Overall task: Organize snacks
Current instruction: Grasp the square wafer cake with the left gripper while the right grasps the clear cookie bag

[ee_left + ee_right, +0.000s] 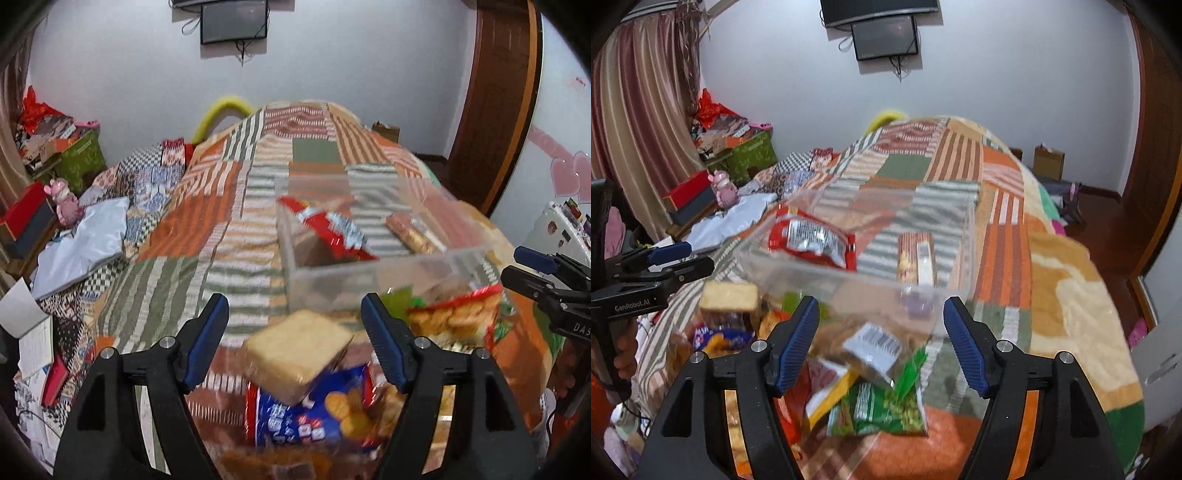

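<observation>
Left wrist view: the left hand-held gripper (pixel 295 347) occupies the bottom of the frame with its fingers spread wide and holding nothing. Between the fingers, lower centre, sits a wrapped cake slice (pixel 297 356), resting partly on a blue cracker packet (pixel 314 410). A clear plastic bin (pixel 369 254) stands on the patchwork bed cover (pixel 221 206) at centre right. Inside it a red snack packet (pixel 328 230) leans at the left end and a brown-and-gold biscuit pack (pixel 410 232) lies to its right. A red-edged biscuit bag (pixel 454 314) lies just beside the bin's near wall, lower right.

Right wrist view: the right hand-held gripper (pixel 881 345) fills the bottom of the frame, fingers likewise spread and empty. Below and between them lie a green pea snack packet (pixel 882 410) and a yellow-edged packet (pixel 827 398) on the cover. The bin's near wall is at centre frame, above the fingertips. The left hand-held gripper appears at the left edge, side-on; its opening cannot be judged from this view. Motion blur obscures the packet lettering.
</observation>
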Action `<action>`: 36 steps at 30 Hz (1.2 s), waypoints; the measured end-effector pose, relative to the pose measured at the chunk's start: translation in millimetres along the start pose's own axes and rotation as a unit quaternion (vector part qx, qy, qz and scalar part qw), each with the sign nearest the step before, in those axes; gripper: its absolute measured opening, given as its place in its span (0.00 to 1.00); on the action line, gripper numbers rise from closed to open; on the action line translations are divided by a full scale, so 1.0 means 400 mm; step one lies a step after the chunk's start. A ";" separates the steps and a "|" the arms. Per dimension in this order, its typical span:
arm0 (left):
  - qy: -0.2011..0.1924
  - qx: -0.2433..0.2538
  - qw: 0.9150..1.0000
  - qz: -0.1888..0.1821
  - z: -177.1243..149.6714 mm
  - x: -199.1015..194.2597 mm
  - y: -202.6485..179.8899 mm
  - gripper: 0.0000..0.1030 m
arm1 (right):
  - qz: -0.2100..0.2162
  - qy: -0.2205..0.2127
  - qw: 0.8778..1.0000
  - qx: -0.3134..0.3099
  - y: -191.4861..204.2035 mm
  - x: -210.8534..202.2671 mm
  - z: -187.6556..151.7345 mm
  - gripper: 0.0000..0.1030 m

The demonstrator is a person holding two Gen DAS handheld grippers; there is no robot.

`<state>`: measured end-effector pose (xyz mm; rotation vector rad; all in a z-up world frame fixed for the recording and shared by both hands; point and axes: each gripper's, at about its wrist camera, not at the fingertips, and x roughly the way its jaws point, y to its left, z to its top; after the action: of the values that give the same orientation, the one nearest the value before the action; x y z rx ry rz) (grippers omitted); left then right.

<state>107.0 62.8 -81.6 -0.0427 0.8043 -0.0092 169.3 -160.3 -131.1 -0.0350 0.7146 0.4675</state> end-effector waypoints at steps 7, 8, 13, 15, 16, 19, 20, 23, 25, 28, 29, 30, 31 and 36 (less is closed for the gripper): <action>0.026 0.007 1.000 -0.008 -0.050 0.027 0.010 0.72 | 0.007 0.031 0.999 0.006 -0.001 0.040 -0.036 0.65; 0.028 0.007 1.000 -0.010 -0.054 0.032 0.010 0.72 | 0.008 0.034 0.999 0.005 0.002 0.044 -0.040 0.65; 0.046 0.008 0.999 -0.023 -0.071 0.057 0.014 0.72 | 0.009 0.048 0.999 -0.009 0.026 0.069 -0.054 0.65; 0.057 0.007 0.998 -0.026 -0.074 0.074 0.018 0.72 | 0.007 0.053 0.999 -0.010 0.028 0.080 -0.057 0.65; 0.061 0.006 0.998 -0.026 -0.077 0.081 0.019 0.72 | 0.008 0.055 0.998 -0.009 0.026 0.084 -0.056 0.65; 0.069 0.001 0.997 -0.030 -0.081 0.097 0.024 0.72 | 0.010 0.058 0.998 -0.004 0.020 0.096 -0.054 0.67; 0.069 -0.002 0.997 -0.032 -0.082 0.100 0.025 0.72 | 0.014 0.059 0.998 0.000 0.018 0.098 -0.053 0.68; 0.066 -0.004 0.997 -0.033 -0.082 0.105 0.023 0.71 | 0.022 0.063 0.998 0.010 0.010 0.109 -0.050 0.68; 0.061 -0.004 0.998 -0.033 -0.085 0.103 0.020 0.71 | 0.028 0.064 0.997 0.016 0.005 0.112 -0.052 0.68; 0.054 -0.001 0.998 -0.031 -0.087 0.099 0.017 0.70 | 0.032 0.063 0.997 0.020 0.003 0.111 -0.055 0.67; 0.052 -0.001 0.998 -0.030 -0.088 0.097 0.016 0.69 | 0.031 0.062 0.997 0.020 0.004 0.110 -0.054 0.65; 0.051 -0.001 0.998 -0.030 -0.087 0.097 0.016 0.68 | 0.028 0.060 0.998 0.018 0.005 0.107 -0.056 0.61; 0.049 -0.001 0.998 -0.030 -0.088 0.095 0.016 0.67 | 0.027 0.059 0.998 0.017 0.006 0.107 -0.054 0.57; 0.039 0.004 0.999 -0.030 -0.091 0.073 0.010 0.60 | 0.020 0.048 0.999 0.008 0.010 0.093 -0.052 0.45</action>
<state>100.9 64.9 -128.0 -0.0595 0.8809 -0.0713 179.0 -145.7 -170.0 -0.0282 0.8144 0.4999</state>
